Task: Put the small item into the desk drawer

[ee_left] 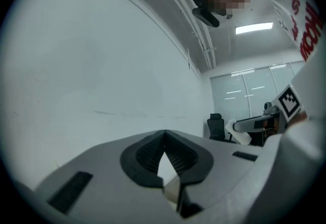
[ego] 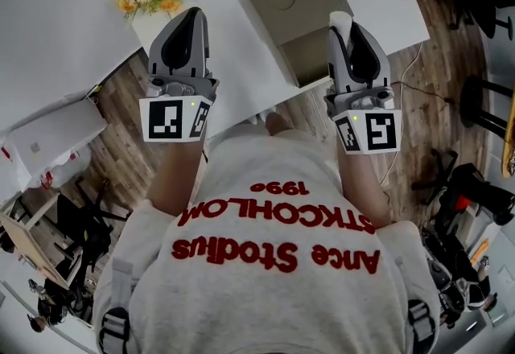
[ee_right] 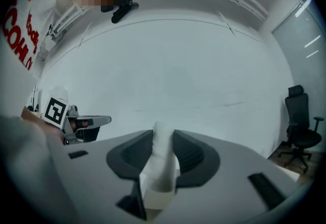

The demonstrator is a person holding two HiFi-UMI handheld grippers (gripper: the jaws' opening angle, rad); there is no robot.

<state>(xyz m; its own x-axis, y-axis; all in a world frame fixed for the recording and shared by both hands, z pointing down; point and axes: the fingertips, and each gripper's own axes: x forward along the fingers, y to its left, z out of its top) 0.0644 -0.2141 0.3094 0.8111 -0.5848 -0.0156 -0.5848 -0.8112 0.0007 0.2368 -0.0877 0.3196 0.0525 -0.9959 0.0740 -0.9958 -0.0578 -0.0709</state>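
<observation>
Right gripper [ee_right: 163, 141]: your jaws clamp partway on the small white item [ee_right: 161, 167], holding it ready for carrying.
Item position: raised by the tan box [ego: 298, 10] on the white desk [ego: 233, 63].
Left gripper [ee_left: 164, 136]: closed, empty, free for the drawer.

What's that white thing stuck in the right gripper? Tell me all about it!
The small white item is a matte stick with a rounded tip and a squarer, boxy base. It stands pinched between the dark ridged jaws of the right gripper, its tip poking past them. Nothing else touches it. Its material is unclear.
</observation>
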